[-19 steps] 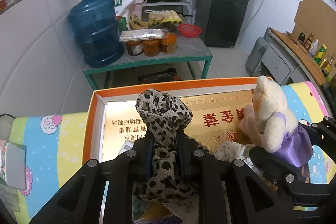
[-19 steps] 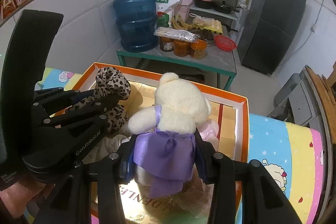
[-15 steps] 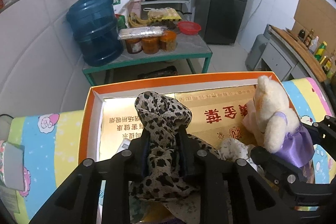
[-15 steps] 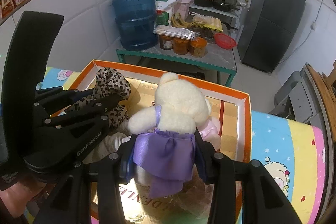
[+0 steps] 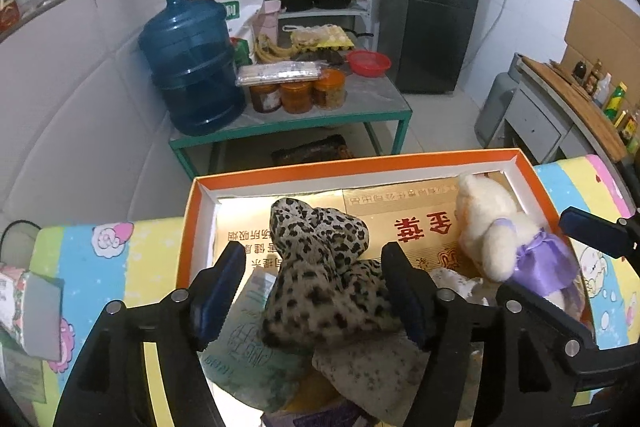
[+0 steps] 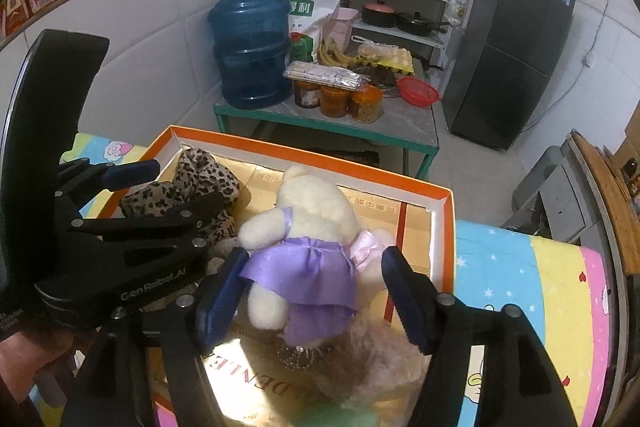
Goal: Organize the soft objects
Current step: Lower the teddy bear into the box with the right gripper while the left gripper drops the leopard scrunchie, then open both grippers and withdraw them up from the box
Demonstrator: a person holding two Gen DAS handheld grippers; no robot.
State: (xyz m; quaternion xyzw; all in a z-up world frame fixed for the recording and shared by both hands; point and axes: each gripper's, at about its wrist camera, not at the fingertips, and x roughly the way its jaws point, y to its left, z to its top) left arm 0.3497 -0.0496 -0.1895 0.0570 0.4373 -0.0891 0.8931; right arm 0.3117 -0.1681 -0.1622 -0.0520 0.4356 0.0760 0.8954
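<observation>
From the left wrist camera, the left gripper stands with its jaws spread wide on either side of the leopard-print toy, which lies loose in the orange box toward six o'clock. From the right wrist camera, the right gripper is likewise parted around the cream bear in its purple dress, slumped in the box toward its four o'clock side. I'd judge this the letting-go step, and both tools next need to back straight out without snagging fabric.
</observation>
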